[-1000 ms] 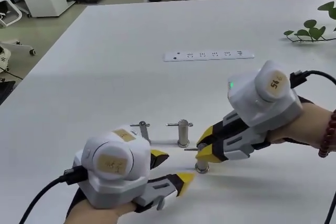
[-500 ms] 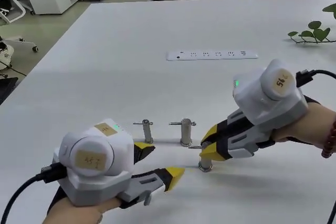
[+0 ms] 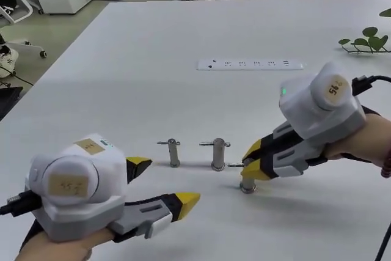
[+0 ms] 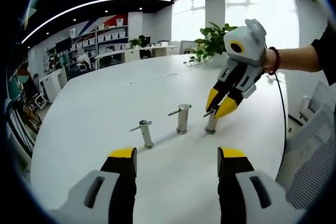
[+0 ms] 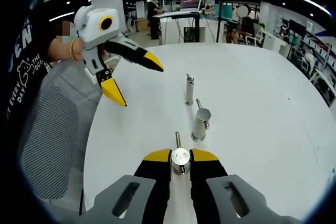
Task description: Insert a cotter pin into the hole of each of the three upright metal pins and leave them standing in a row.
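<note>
Barely legible tan stickers [image 3: 69, 186]: left claw [image 3: 164, 180] agape, right claw [image 3: 249, 164] around metal pin [image 5: 180, 157].

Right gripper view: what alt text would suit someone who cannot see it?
The right hand-held gripper clamps the head of the nearest metal pin between yellow-tipped jaws, with a cotter pin poking out beyond. Behind it, two more metal pins stand in a row on the white table; the left hand-held gripper hangs open, upper left.
</note>
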Demonstrator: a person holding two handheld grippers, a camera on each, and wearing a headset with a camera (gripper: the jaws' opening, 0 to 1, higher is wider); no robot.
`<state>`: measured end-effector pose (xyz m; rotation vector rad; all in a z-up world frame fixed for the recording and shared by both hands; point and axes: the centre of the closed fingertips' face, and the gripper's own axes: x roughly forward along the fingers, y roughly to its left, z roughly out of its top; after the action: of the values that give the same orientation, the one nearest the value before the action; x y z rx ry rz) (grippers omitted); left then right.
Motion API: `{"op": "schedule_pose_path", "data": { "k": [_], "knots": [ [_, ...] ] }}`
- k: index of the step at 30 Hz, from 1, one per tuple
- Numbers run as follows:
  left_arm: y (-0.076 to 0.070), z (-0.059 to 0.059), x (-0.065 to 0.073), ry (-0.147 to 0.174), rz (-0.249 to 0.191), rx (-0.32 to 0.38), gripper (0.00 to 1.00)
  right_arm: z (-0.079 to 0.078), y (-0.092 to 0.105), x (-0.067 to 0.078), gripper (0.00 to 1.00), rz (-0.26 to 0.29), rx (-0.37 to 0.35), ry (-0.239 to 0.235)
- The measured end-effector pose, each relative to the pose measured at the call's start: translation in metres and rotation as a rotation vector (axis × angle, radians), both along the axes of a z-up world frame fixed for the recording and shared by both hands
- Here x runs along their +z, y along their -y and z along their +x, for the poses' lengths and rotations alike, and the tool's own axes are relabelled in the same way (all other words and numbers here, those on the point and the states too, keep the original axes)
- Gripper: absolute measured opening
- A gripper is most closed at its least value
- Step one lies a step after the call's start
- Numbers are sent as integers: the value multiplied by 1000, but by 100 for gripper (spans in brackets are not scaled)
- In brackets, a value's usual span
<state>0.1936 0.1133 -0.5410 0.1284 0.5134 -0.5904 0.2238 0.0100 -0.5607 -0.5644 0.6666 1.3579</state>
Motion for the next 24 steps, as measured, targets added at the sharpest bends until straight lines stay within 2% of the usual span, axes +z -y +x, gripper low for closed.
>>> {"op": "schedule_pose_path", "data": {
  "k": [6,9,15,19,24],
  "knots": [
    [-3,-2,-1,-1,-1,-4,69,13,5,4,8,0,-8,18],
    [-2,-3,-2,-7,-15,-4,72,17,6,4,8,-2,-9,20],
    [-1,-2,0,3,-40,-1,75,23,10,3,8,-18,-12,27],
    [-4,-2,-1,5,-21,-1,79,27,13,2,8,-27,-10,26],
    [-4,-2,-1,11,-26,-1,81,30,14,2,8,-29,-12,26]
  ]
}}
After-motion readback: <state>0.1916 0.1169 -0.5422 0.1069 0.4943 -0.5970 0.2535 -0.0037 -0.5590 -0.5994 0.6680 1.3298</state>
